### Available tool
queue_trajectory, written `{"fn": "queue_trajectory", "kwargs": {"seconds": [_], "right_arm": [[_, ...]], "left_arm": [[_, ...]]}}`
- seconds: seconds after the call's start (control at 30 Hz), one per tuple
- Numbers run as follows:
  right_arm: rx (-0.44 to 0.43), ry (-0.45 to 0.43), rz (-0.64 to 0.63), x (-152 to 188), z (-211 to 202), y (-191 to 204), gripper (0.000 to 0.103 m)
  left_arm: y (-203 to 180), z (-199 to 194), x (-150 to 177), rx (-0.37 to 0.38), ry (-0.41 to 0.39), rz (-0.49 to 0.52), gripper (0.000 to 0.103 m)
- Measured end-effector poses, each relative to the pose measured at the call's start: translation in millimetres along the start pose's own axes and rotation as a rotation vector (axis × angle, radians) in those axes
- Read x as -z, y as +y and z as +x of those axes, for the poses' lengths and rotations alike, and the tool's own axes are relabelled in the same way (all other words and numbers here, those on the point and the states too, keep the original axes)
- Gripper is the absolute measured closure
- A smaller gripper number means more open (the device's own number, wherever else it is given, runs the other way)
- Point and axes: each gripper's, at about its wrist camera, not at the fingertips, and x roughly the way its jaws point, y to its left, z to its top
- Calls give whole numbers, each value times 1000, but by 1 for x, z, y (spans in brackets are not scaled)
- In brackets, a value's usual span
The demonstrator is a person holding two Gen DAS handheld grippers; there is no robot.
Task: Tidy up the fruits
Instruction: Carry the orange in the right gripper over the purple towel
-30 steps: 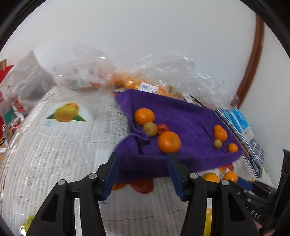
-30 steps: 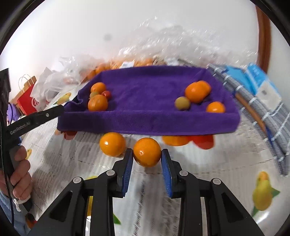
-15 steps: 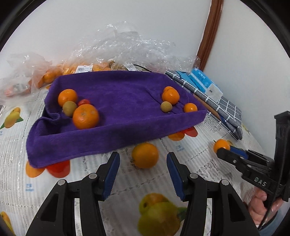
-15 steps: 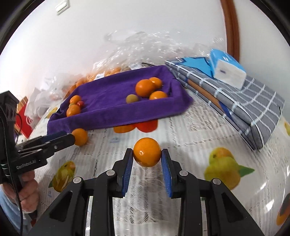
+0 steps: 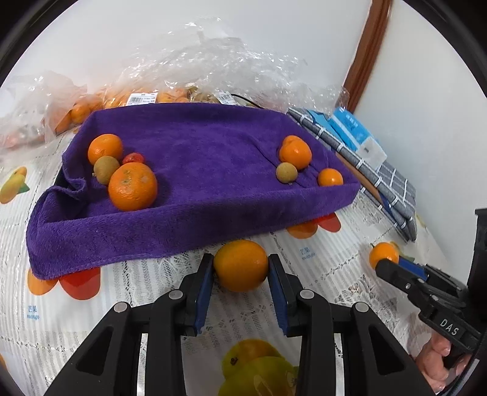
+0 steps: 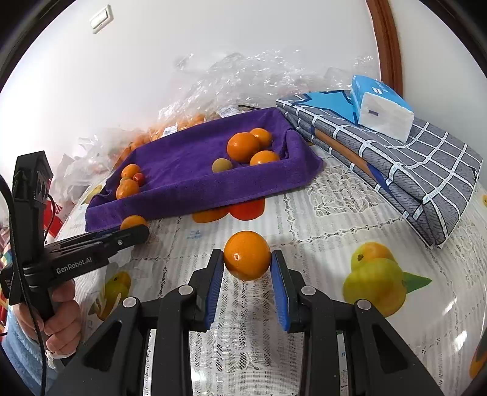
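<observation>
Tablecloth [image 6: 334, 213] w/ open room beside tray [image 6: 213, 189].

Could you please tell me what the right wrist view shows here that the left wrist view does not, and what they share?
Only the right wrist view shows a wall switch and the hand carrying the left gripper, whose jaws are closing around an orange. Only the left wrist view shows two barcode labels on the plastic bags. Both show the purple towel tray with fruit, the folded grey cloth, and the right gripper shut on another orange.
</observation>
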Motion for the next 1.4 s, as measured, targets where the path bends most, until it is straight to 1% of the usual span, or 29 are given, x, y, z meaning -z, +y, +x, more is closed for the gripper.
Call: {"fn": "queue_trajectory", "kwargs": {"seconds": [0.2,0.23,0.3,0.33,0.5,0.67,0.87,1.03,1.1,1.17,1.27,1.4], "right_arm": [[34,12,-16,-4,2,6,72],[33,21,-13,-7,3,6,72],[-1,31,3,-19,3,7,72],[-14,18,4,-28,1,8,72],[1,-64,-62,-72,-10,21,72],[13,-111,-103,-113,-8,32,72],[8,-130,-107,-153,15,45,72],[-40,-115,-83,-172,36,54,72],[-45,-113,-87,-178,44,60,72],[-44,-109,-93,-181,54,64,72],[-37,-91,-97,-181,70,67,72],[-4,-28,-124,-171,104,68,72]], "left_arm": [[7,-21,-3,44,-71,-44,69],[11,-28,-7,47,-89,-63,69],[19,-37,-13,43,-111,-90,69],[24,-42,-19,33,-120,-104,69],[45,-61,-47,-38,-173,-116,69],[65,-70,-76,-96,-207,-150,69],[82,-62,-101,-109,-209,-199,69],[85,-51,-120,-115,-211,-192,69],[86,-45,-126,-122,-210,-187,69],[87,-35,-131,-126,-199,-189,69],[89,-16,-137,-136,-161,-200,69],[95,11,-137,-151,-109,-205,69]]}}
